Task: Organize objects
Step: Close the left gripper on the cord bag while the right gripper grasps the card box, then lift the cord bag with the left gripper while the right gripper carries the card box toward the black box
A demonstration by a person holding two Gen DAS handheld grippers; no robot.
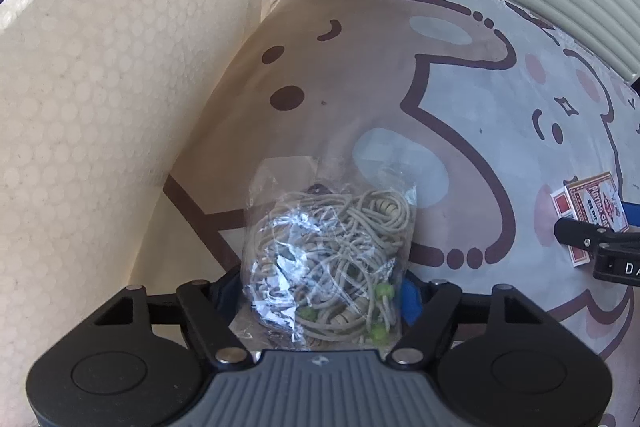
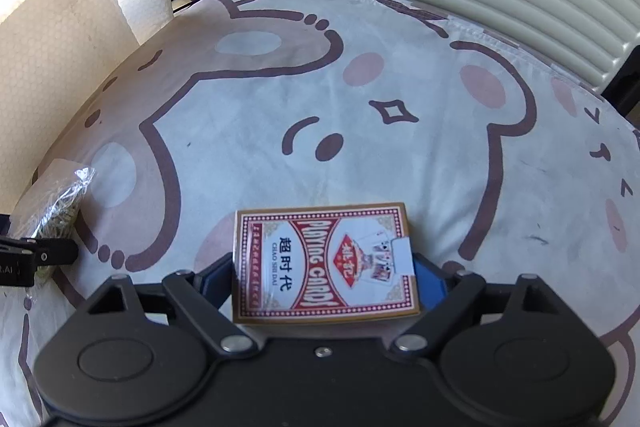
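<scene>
Clear plastic bag of tan cords with green beads (image 1: 326, 259) lies on the cartoon-bear cloth of the desk (image 1: 460, 99), between the left gripper (image 1: 320, 291) fingers, which look pressed on it. Red playing-card box (image 2: 324, 263) sits between the right gripper (image 2: 324, 281) fingers, seemingly pinched. We judge both pickups in hand; next comes lifting and carrying. Both point steeply down.

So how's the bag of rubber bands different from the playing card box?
The bag of rubber bands is clear, crinkled and soft, showing a loose tan tangle; the playing card box is a stiff, flat, red-printed carton. The bag sits between the left gripper fingers, the box between the right gripper fingers. Both rest on the cartoon bear cloth.
</scene>
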